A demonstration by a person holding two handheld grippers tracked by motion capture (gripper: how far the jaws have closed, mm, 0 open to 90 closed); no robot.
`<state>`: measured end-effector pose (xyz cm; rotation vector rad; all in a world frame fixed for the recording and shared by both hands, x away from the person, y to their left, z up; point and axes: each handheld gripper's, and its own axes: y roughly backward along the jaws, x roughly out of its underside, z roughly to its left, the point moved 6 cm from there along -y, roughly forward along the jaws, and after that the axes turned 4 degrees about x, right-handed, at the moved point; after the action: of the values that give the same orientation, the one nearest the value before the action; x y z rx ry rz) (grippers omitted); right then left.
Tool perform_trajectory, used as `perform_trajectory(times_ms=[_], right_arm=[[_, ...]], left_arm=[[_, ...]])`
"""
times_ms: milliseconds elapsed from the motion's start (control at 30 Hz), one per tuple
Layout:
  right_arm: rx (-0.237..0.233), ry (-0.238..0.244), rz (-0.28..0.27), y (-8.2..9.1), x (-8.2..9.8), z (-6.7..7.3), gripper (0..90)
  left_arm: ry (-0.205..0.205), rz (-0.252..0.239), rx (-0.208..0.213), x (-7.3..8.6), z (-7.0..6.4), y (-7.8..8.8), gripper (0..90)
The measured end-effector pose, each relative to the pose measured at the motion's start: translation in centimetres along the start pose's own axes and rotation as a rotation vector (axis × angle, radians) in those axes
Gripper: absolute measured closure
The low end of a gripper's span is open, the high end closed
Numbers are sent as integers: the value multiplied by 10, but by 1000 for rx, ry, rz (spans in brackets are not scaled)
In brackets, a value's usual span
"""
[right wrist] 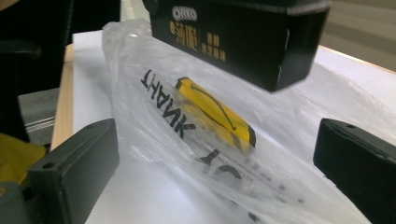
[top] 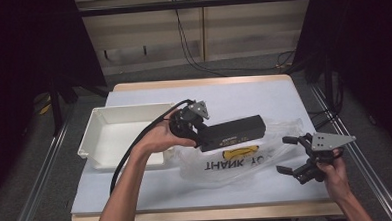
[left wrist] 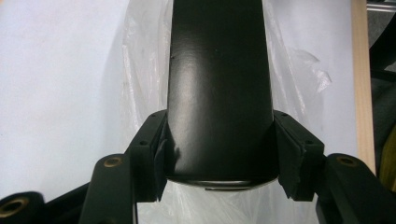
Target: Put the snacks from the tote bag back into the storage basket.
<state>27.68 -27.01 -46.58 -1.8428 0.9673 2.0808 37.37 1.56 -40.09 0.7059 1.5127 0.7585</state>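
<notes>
Your left gripper (top: 203, 138) squeezes one end of the black box (top: 232, 132) above the bag (top: 236, 161), and your right gripper (top: 290, 155) beside the bag is wide open, holding nothing.

I read "OREO" in white on my black box (right wrist: 233, 37); the plastic bag (right wrist: 196, 135) shows "THANK" in black

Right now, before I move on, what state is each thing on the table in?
Black box: held at one end, lifted above the bag.
Plastic bag: flat and crumpled on the table, under the box.
White tray: upright beside the bag, nothing inside.
Left gripper: shut on the box.
Right gripper: open, holding nothing, jaws pointing at the bag.
</notes>
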Motion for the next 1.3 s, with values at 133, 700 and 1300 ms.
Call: perform_trajectory(times_ms=[133, 700, 1300], right_arm=[[81, -48, -9, 0, 8, 3, 1], [234, -19, -113, 8, 27, 15, 0], [275, -31, -152, 11, 31, 20, 0]], left_arm=[[-4, -17, -3, 2, -3, 6, 434], [10, -46, -21, 24, -1, 42, 434], [32, -34, -40, 49, 4, 74, 433]])
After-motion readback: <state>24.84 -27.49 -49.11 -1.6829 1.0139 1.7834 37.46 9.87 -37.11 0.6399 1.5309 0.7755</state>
